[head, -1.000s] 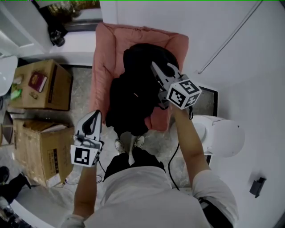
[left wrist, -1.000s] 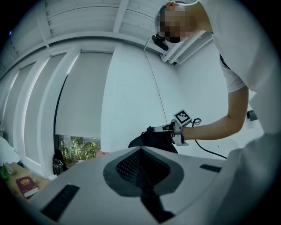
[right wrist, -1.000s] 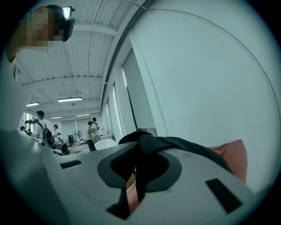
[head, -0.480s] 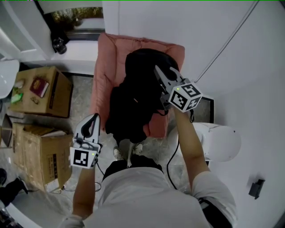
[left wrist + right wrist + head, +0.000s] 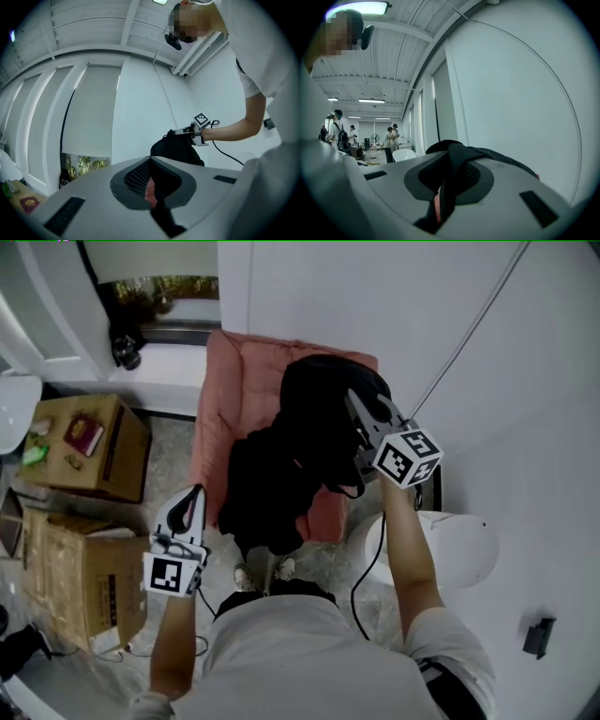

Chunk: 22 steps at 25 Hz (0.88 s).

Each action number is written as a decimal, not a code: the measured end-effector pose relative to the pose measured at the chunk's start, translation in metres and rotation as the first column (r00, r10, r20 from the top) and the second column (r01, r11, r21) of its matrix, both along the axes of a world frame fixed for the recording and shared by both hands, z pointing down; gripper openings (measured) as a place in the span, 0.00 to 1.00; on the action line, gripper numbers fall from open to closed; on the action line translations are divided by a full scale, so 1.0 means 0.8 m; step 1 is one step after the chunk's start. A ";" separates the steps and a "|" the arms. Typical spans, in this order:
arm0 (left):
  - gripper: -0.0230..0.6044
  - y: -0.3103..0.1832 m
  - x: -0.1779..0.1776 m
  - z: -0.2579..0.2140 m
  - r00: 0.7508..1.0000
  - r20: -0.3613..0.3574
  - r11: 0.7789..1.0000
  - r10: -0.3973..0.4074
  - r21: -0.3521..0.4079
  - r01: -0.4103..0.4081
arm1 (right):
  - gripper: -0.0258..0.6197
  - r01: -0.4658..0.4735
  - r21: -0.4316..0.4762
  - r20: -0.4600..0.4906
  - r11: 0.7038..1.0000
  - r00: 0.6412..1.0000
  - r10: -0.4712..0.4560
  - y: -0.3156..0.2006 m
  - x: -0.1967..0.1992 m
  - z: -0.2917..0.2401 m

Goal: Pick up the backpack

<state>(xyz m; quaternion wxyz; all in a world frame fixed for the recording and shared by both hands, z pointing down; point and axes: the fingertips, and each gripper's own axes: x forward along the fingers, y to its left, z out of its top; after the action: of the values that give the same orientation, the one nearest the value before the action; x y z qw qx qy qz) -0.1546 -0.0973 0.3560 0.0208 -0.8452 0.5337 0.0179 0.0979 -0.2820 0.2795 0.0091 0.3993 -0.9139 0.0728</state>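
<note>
Judging by the slump, the black backpack (image 5: 300,442) is taken to be soft, floppy fabric with little in it: it sags into folds and will probably swing and drape rather than hold a shape. It is hung from the right claw (image 5: 356,401), above a pink cushioned seat (image 5: 234,381) against the white wall. Its upper part is raised at the claw, while its lower part trails down over the seat's front edge. Whether the bottom is clear of the cushion cannot be told. The right claw is clamped on a black strap (image 5: 451,173) at the pack's top, and the webbing is seen running straight between the jaws. That is judged the right place to hold, since a top loop carries the load in line and the woven strap should not slip much. A pinch on loose body fabric would likely just pull out. The left claw (image 5: 194,491) is closed on nothing, low and just beside the seat's left front corner, well apart from the pack. A second hold under the sagging lower body could be used if swing becomes a problem.
</note>
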 end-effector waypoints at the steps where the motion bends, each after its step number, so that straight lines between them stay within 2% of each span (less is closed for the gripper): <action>1: 0.06 0.001 -0.001 -0.002 1.000 0.003 1.000 -0.001 0.005 0.001 | 0.12 -0.007 0.003 -0.005 1.000 1.000 0.007 0.004 0.005 -0.005; 22: 0.06 0.024 -0.009 -0.054 1.000 0.003 0.994 -0.016 0.108 0.016 | 0.12 -0.193 0.058 -0.102 0.979 0.975 0.199 0.099 0.134 -0.044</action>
<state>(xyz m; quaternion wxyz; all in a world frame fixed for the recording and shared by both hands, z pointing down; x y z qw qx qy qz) -0.1619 -0.0778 0.3132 0.0675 -0.8386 0.5387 0.0449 0.2052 -0.2026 0.2440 0.0414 0.4909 -0.8697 0.0301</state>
